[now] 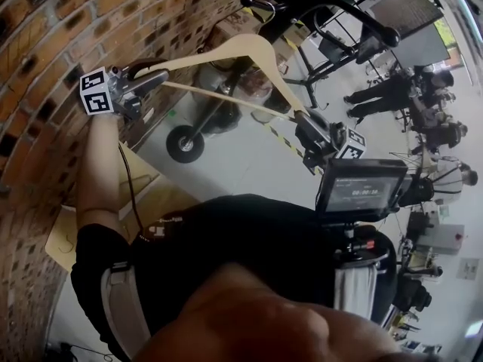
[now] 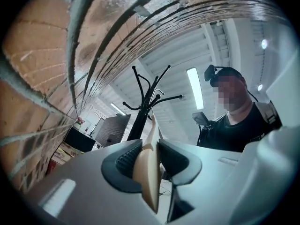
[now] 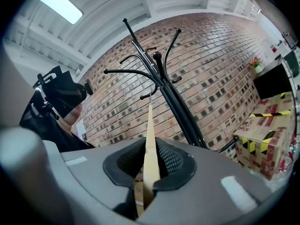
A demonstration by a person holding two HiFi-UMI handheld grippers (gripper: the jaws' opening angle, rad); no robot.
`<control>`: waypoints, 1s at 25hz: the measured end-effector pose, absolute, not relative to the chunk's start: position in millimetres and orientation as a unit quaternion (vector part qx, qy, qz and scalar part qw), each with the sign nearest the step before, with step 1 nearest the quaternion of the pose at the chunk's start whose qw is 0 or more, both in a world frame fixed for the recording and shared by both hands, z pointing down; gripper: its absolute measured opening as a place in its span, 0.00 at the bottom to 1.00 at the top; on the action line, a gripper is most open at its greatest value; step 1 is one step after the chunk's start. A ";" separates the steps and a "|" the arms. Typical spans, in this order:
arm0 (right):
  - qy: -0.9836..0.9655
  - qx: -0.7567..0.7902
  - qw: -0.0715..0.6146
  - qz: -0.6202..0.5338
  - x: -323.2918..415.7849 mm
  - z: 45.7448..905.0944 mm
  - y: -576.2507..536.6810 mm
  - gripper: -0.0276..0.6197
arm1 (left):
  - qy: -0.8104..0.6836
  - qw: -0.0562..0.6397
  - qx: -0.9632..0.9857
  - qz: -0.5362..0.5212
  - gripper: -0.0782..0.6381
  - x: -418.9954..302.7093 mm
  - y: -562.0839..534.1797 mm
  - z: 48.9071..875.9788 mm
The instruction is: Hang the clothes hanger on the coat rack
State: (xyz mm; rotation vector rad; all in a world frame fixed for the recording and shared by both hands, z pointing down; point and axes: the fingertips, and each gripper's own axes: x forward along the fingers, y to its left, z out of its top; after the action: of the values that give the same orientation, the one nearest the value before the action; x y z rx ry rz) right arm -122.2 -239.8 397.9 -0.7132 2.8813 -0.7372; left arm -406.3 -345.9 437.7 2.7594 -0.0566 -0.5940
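A pale wooden clothes hanger (image 1: pixel 226 47) is held level between the two grippers, close to the brick wall. My left gripper (image 1: pixel 162 80) grips its left end; in the left gripper view the wood (image 2: pixel 146 172) sits between the pads (image 2: pixel 129 161), which lie against it. My right gripper (image 1: pixel 304 121) is shut on the right end, where the thin edge (image 3: pixel 150 144) is pinched between ribbed pads (image 3: pixel 168 158). The black coat rack (image 1: pixel 264 6) stands just beyond, its curved arms (image 3: pixel 136 71) above the hanger's top. The hook reaches among them; I cannot tell whether it rests on one.
A brick wall (image 1: pixel 38 51) runs along the left. A cardboard box with yellow-black tape (image 3: pixel 267 144) stands by the rack's foot, and a wheel (image 1: pixel 185 143) is on the floor below. A monitor on a stand (image 1: pixel 361 191) is at the right, with several people (image 1: pixel 423 104) behind.
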 end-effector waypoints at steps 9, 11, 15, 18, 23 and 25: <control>0.942 -0.246 0.023 -0.226 -121.0 408.7 -241.9 0.16 | -0.117 0.233 0.934 -0.245 0.38 -400.3 -379.0 452.8; 0.942 -0.249 0.024 -0.223 -121.1 409.2 -243.2 0.16 | -0.133 0.239 0.928 -0.252 0.40 -401.9 -379.1 453.3; 0.939 -0.265 0.017 -0.216 -118.1 410.9 -251.1 0.17 | -0.151 0.261 0.915 -0.268 0.40 -404.4 -379.9 460.5; 0.938 -0.274 -0.001 -0.214 -117.7 414.9 -254.4 0.20 | -0.185 0.295 0.889 -0.296 0.39 -415.2 -386.5 476.1; 0.936 -0.281 -0.010 -0.212 -109.1 418.5 -254.5 0.29 | -0.226 0.301 0.878 -0.297 0.39 -427.6 -370.3 491.2; 0.936 -0.280 -0.004 -0.211 -102.7 419.1 -254.8 0.30 | -0.234 0.299 0.879 -0.288 0.39 -428.2 -354.7 492.1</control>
State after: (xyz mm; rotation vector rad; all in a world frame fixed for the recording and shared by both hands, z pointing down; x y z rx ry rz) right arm -102.7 -254.8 419.1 -0.8828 2.9496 -0.6662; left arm -428.2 -354.7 492.1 2.3355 -0.6205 -0.7650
